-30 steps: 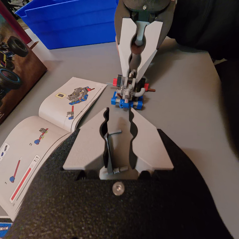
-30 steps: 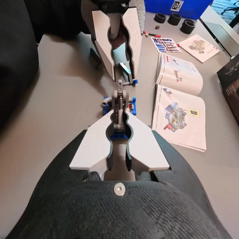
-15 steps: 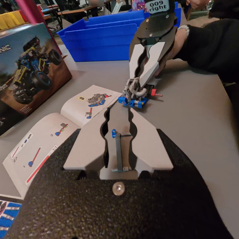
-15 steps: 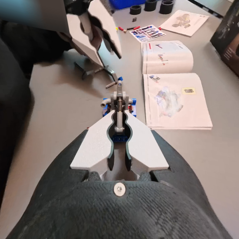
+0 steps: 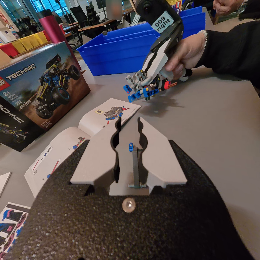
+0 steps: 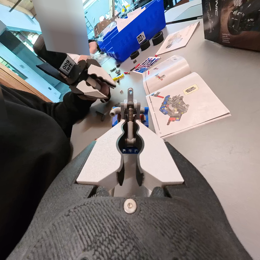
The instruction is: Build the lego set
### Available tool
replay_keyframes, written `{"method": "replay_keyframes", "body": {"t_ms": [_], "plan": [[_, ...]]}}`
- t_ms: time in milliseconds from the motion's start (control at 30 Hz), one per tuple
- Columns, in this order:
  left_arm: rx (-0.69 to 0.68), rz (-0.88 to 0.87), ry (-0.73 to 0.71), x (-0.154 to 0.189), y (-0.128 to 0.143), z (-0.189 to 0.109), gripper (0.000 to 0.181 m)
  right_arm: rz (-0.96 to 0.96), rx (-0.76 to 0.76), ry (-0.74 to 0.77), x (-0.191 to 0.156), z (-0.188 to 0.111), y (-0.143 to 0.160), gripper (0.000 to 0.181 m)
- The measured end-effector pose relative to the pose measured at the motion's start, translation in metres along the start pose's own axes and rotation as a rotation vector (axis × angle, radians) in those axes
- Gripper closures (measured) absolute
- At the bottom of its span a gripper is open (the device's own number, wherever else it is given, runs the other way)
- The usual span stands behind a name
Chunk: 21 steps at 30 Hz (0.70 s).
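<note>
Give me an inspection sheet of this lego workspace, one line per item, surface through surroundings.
Surface: grey table, matte, bare on its right side.
Job's things: partly built lego chassis, lifted off the table; open instruction booklet; set box.
Clutter: loose tyres, sticker sheet, small loose pieces, second booklet.
Grippers: right gripper clamped on the chassis; left gripper jaws apart, with a grey L-shaped piece between its fingers, grip unclear.
Cables: nothing seen.
Surroundings: blue bins, desks and chairs behind.
</note>
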<state>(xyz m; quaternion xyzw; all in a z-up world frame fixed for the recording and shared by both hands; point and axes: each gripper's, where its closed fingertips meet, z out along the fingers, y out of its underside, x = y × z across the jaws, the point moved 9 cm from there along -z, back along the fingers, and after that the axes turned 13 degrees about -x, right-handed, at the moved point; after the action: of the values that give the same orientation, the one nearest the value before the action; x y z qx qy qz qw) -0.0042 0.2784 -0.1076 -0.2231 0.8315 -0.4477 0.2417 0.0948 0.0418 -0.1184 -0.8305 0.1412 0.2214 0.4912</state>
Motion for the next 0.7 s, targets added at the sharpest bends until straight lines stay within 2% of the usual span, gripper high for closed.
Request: {"method": "replay_keyframes", "body": {"t_ms": [700], "plan": [[-0.009,0.005,-0.009,-0.0006,0.0016,-0.0005,0.162,0.091,-0.016,-0.06,0.0055,0.004,0.0017,0.176]]}}
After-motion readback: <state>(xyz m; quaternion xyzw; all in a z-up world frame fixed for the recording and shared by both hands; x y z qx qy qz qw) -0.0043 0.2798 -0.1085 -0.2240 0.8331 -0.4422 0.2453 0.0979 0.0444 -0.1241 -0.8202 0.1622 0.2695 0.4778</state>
